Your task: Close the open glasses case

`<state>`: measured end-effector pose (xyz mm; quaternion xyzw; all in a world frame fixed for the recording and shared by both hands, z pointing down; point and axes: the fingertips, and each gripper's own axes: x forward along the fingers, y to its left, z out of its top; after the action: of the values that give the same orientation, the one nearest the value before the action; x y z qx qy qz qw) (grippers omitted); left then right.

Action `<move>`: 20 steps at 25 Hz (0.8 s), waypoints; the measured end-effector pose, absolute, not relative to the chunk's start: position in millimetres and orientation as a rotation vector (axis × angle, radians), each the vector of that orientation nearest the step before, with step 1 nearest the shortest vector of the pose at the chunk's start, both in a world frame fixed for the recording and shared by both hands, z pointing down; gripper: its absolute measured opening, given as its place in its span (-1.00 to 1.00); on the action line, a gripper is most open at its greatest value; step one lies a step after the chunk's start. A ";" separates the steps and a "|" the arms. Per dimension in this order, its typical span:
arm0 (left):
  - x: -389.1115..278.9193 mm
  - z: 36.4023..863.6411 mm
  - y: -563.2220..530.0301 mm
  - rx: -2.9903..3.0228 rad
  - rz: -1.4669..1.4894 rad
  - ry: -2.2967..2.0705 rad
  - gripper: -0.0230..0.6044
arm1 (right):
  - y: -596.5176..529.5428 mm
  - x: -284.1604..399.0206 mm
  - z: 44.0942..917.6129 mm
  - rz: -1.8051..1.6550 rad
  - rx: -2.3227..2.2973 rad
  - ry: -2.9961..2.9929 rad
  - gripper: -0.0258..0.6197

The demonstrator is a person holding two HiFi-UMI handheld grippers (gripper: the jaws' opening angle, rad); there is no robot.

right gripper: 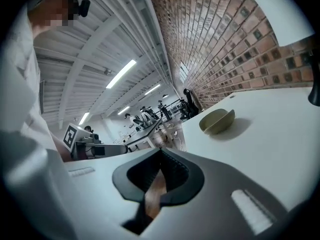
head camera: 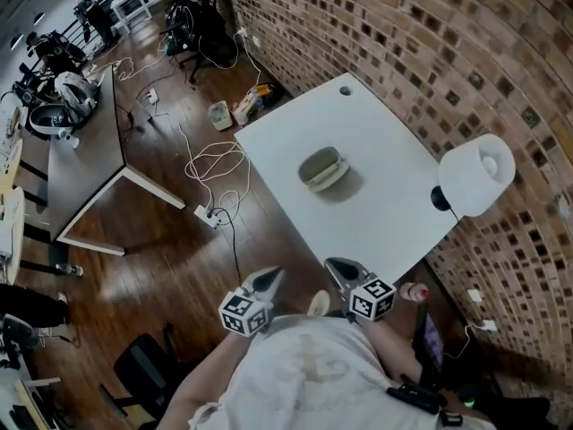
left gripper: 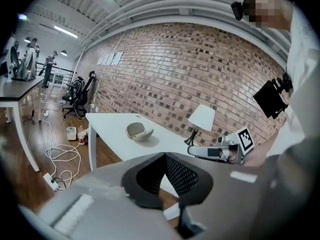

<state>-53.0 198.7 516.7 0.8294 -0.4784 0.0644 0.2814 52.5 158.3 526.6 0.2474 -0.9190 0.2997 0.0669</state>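
Note:
An open grey-green glasses case (head camera: 322, 168) lies in the middle of the white table (head camera: 394, 222), its lid standing up. The case also shows in the left gripper view (left gripper: 139, 131) and the right gripper view (right gripper: 217, 121), well ahead of both. My left gripper (head camera: 273, 274) and right gripper (head camera: 333, 263) hang side by side off the table's near edge, short of the case. Each is shut with nothing between its pads. The left gripper's tips (left gripper: 164, 154) and the right gripper's tips (right gripper: 160, 150) meet in a point.
A white lamp (head camera: 474, 176) stands at the table's right edge by the brick wall (head camera: 430, 34). Loose cables (head camera: 215, 164) and a power strip lie on the wooden floor to the left. A second table (head camera: 85, 150) stands further left.

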 end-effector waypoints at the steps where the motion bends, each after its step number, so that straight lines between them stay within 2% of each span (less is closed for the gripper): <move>1: -50.5 516.1 193.8 2.220 0.180 -1.284 -0.91 | 153.7 56.1 526.4 0.905 0.747 -2.781 -0.90; 20: 14.9 510.6 86.7 2.449 0.306 -0.934 -0.91 | 91.7 111.1 541.5 0.970 1.168 -2.683 -0.90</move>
<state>14.9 86.7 510.6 0.8989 -0.3430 0.1123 0.2486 111.1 91.7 541.5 0.3788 -0.8699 0.3144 0.0293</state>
